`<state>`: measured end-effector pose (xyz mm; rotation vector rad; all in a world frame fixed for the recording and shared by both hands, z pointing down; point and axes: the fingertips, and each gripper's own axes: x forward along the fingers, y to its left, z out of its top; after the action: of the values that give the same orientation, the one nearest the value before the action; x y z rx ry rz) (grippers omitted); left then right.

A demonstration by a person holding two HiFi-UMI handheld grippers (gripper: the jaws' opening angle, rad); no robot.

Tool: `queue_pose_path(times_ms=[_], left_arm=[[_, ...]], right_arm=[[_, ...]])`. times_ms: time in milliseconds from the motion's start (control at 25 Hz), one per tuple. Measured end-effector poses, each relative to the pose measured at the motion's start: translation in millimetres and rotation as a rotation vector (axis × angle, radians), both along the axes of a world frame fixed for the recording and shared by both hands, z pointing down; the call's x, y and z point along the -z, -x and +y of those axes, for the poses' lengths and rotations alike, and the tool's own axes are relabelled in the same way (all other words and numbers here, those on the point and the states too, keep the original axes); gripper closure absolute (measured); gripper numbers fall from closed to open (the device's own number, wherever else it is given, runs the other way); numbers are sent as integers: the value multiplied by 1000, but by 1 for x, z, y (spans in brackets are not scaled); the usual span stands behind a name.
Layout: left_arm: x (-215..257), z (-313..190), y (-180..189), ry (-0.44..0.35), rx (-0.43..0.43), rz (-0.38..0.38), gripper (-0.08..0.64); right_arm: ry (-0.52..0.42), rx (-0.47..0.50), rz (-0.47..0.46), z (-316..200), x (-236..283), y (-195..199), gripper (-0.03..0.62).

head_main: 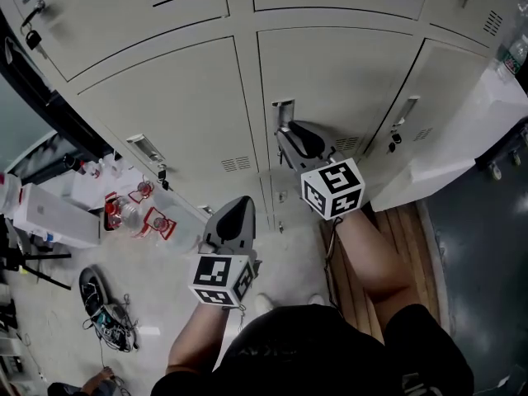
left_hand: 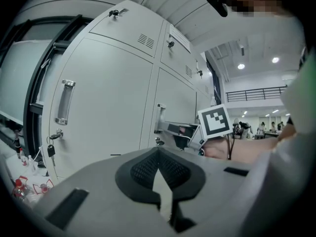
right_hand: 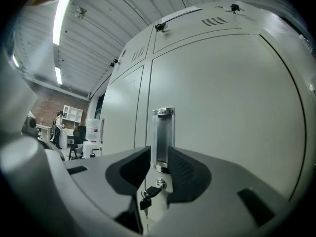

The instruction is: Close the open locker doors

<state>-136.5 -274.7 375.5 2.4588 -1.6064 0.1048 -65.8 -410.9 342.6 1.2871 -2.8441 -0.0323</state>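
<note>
Left tongs (head_main: 238, 209) hanging at lower centre, pinched together, empty. Right tongs (right_hand: 157, 157) standing apart, straddling the upright handle (right_hand: 163, 130) of the middle locker door (right_hand: 227, 117), lying straight ahead; right hand sitting nearer.

Grey plastic left gripper (head_main: 238, 208) (left_hand: 159, 158) held low and close to the body, tipped slightly downward, jaws pressed together, nothing between. Grey plastic right gripper (head_main: 290, 132) (right_hand: 158, 163) reached further forward, level, jaws standing apart. Bare left forearm (head_main: 198, 337) and right forearm (head_main: 375, 258) stretched out behind them.
</note>
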Motion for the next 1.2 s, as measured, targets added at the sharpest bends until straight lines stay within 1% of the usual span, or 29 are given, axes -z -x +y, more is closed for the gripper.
queue_pose_path(times_ms=[120,240,360,480,560,600,880,1200], left_arm=[[1,2,-8,0,3,-2,557],[1,4,-16,2,8,-4,555],[1,6,-24,5,16,-6,555],[2,9,-33,6,27,-4,557],[3,11,-40,4,38,-2,555],[3,13,-43,3,44,-1,557],[3,32,-71,1,86,1,557],[-3,70,-103,8,141,-6,555]], right_arm=[[20,-11,-18,-2,-2,-12,460],[54,-19,-50,-3,-5,-29,462],[66,-23,-55,0,-8,-42,471],[73,-25,-46,6,-12,-54,507],[72,-26,-34,12,-15,-62,569],[70,-24,-28,15,-16,-66,585],[69,33,2,50,-19,-91,591],[84,114,3,100,-27,-115,591]])
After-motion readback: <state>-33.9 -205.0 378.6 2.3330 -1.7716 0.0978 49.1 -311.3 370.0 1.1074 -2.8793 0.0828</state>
